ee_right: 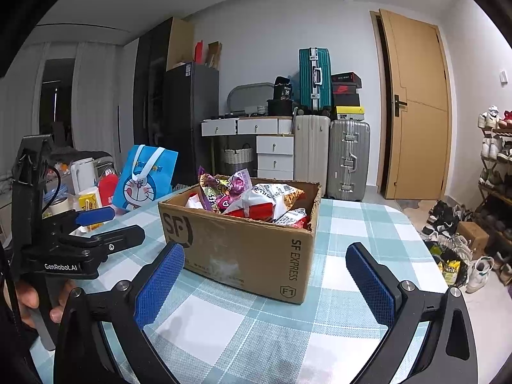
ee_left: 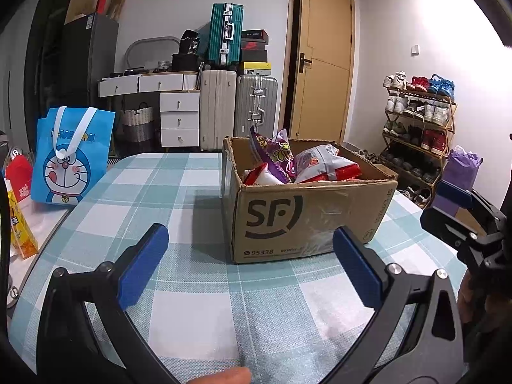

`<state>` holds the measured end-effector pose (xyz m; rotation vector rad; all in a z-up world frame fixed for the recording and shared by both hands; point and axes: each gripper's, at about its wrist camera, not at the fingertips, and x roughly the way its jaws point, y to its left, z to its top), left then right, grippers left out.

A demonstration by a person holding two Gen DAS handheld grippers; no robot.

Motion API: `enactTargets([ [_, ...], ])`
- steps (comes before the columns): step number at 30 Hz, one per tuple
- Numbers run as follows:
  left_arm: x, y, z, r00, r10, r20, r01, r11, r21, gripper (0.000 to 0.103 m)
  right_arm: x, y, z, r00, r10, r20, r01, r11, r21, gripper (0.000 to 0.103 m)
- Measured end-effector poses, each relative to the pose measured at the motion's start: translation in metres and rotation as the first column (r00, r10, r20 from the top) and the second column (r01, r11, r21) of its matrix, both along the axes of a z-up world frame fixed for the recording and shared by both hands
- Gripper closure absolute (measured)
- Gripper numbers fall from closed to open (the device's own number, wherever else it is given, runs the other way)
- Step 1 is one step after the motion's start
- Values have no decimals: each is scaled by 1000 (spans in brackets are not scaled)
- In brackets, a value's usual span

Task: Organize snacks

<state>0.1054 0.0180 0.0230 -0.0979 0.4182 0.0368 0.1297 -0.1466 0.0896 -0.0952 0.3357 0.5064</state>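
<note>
Both my left gripper (ee_left: 249, 265) and right gripper (ee_right: 265, 278) gape wide, empty, above the table (ee_left: 192, 320), facing the box (ee_left: 304, 217) of snacks (ee_left: 288, 163)

so the cardboard box (ee_left: 307, 217) sat on the table (ee_left: 179, 198) with snack bags (ee_left: 288, 163) piled in it, a tote bag (ee_left: 72, 156) stood off to its left, suitcases (ee_left: 238, 102) behind, shoe rack (ee_left: 419, 128) over to the right

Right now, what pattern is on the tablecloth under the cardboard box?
A teal-and-white plaid check on the tablecloth, clearest in the left wrist view.
</note>
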Motion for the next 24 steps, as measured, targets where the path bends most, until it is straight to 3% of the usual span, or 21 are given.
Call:
enactTargets([
  [24,0,-2,0,1000,0,0,0,1000,1,0,0,0,0,1000,0,1,0,1000,0,0],
])
